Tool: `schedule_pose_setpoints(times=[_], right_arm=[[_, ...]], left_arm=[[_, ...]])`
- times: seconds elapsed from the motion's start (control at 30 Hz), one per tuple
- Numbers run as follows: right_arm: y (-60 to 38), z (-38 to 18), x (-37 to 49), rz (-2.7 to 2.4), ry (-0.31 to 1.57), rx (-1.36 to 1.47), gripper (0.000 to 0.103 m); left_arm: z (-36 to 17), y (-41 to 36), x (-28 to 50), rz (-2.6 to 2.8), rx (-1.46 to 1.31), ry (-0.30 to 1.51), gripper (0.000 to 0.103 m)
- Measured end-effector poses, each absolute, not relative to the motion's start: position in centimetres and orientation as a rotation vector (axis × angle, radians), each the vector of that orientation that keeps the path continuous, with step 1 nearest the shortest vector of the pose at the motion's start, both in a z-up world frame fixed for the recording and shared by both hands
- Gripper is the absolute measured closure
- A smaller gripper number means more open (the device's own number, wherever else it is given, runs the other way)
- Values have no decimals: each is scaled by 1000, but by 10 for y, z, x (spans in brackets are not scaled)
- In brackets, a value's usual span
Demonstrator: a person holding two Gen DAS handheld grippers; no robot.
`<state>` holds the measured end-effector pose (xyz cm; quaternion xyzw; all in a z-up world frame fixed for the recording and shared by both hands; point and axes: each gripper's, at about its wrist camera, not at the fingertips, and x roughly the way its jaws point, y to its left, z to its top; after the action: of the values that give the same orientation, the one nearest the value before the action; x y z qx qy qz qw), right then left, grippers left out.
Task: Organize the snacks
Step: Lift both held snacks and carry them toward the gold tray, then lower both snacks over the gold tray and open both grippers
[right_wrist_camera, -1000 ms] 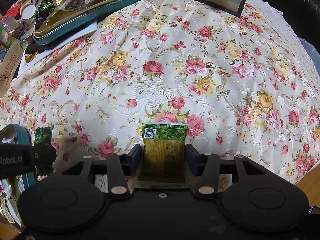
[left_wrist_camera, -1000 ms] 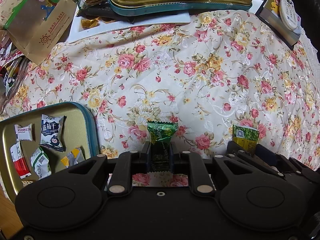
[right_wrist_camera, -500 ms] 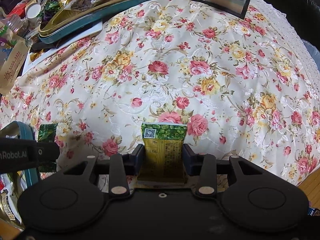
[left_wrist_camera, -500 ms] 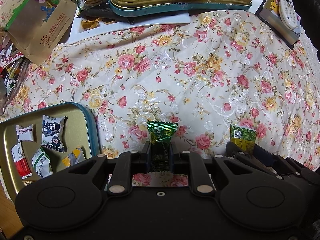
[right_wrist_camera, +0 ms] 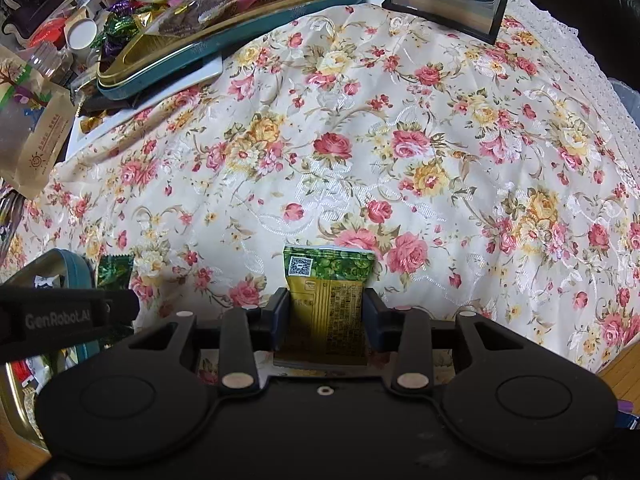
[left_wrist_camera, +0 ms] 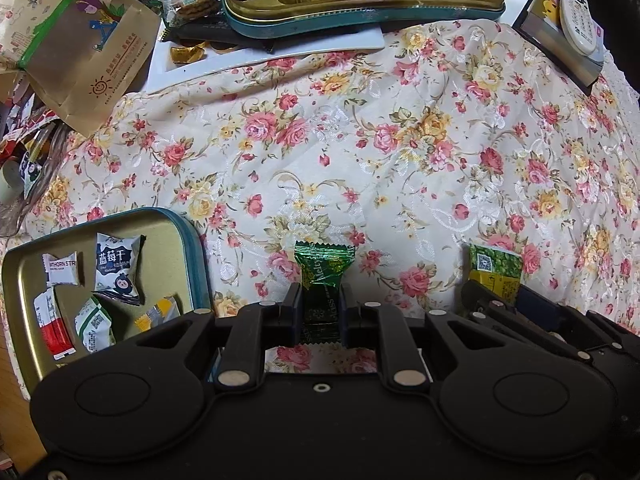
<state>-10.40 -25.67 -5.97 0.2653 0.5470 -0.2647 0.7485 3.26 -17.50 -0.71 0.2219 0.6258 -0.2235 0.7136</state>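
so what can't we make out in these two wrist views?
- Left wrist: lower end of the green candy, hidden between the left hand-held gripper fingers and its body.
- Right wrist: bottom of the yellow packet, behind the right hand-held gripper; its print is too small to read.
- Right wrist: gold tin, mostly covered by the left one's body.

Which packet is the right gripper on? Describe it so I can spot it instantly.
On the floral tablecloth, right of the gold tin, the right gripper is closing around a flat gold-and-green packet. Unlike the dark green candy beside it, it carries a QR code.
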Motion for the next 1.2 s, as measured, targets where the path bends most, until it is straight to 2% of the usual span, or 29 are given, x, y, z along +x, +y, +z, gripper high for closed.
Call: schedule_pose_setpoints(times=[0.57,1.2], right_arm=[[-258,-36,-92,-584,1130,609,62],[-200,6,-50,-447,1037,583,62]], left_arm=[[8,-146,42,-495,371,1426,80],[45,-45,87,-328,147,1353,80]])
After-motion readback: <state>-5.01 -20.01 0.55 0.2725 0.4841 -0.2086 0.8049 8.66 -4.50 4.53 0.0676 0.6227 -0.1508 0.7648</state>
